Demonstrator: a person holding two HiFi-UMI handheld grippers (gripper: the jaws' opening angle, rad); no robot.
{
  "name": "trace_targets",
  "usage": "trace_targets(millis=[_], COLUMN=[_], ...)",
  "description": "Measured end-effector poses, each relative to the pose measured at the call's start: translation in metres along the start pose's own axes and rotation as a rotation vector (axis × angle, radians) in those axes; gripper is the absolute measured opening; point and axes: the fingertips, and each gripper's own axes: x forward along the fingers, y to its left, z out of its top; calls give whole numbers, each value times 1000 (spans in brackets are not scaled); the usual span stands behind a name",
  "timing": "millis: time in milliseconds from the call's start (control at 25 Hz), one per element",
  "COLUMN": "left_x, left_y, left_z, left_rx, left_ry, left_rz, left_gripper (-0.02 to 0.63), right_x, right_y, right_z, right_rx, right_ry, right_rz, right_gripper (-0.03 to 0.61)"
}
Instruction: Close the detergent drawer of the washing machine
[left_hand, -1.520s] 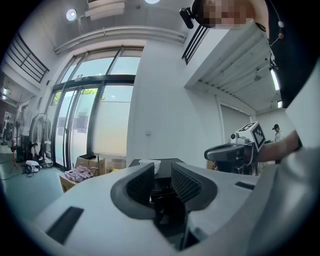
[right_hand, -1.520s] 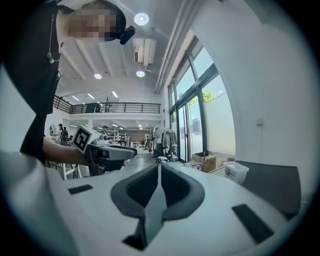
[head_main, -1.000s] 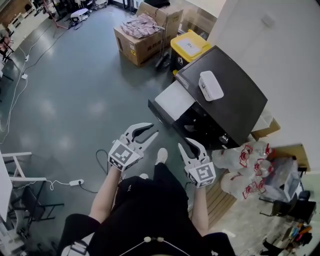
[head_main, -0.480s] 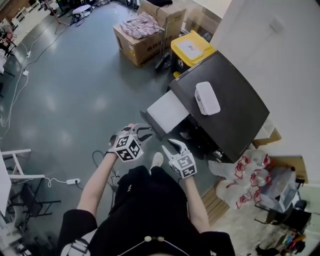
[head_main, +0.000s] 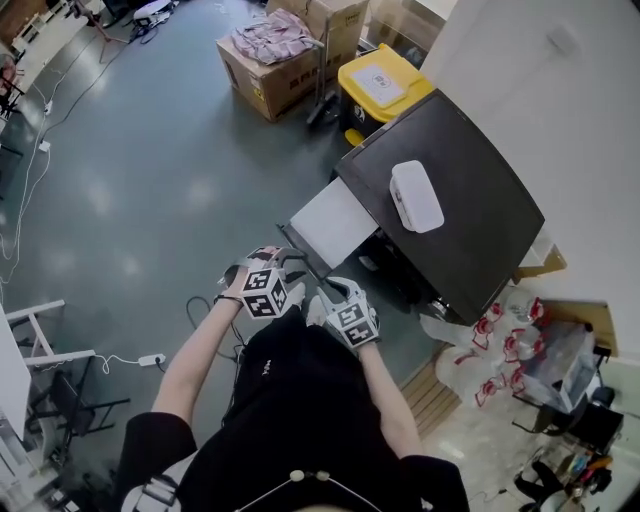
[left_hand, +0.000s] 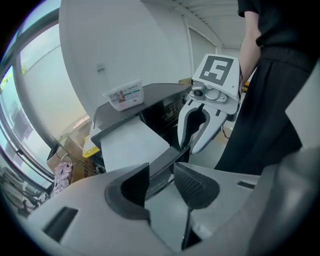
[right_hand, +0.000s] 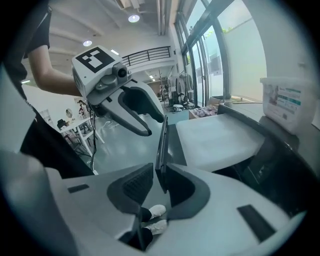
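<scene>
The washing machine (head_main: 460, 215) has a black top, and its detergent drawer (head_main: 330, 222) stands pulled out, a pale tray behind a dark front panel (head_main: 300, 250). My left gripper (head_main: 285, 260) is at the panel's near end. Its jaws are opening, and the panel edge (left_hand: 162, 167) lies between them with a gap on each side of it (left_hand: 161, 182). My right gripper (head_main: 330, 292) is beside it. Its jaws (right_hand: 159, 186) are closing around the panel's thin edge (right_hand: 162, 145), with a gap still showing at one pad. Each gripper sees the other: the right gripper (left_hand: 200, 130) and the left gripper (right_hand: 142, 117).
A white lidded box (head_main: 416, 196) lies on the machine's top. A yellow-lidded bin (head_main: 383, 85) and cardboard boxes (head_main: 270, 60) stand beyond the machine. Plastic bags (head_main: 505, 340) are heaped at its right. A power strip (head_main: 150, 360) and cable lie on the grey floor at left.
Both grippers have come down and forward from in front of the person's body to the drawer's front panel. The left gripper has rolled.
</scene>
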Motion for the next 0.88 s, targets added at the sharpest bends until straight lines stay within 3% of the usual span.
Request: trace_targets(millis=[280,640,880], left_x=[11,11,16], left_y=[1,0,1], left_z=[3,5,11], left_rx=[47,82,88], left_ry=[-11,-32,-51], left_rz=[-58,-75,-79], left_gripper=[141,141,141], right_x=[12,2,-7], right_y=[-3,-1,-2], right_z=[2,-1,-7], right_rx=[-5,-96,-57], right_ry=[35,110,110], right_rz=[-12,-84,-104], right_gripper=[57,57,41])
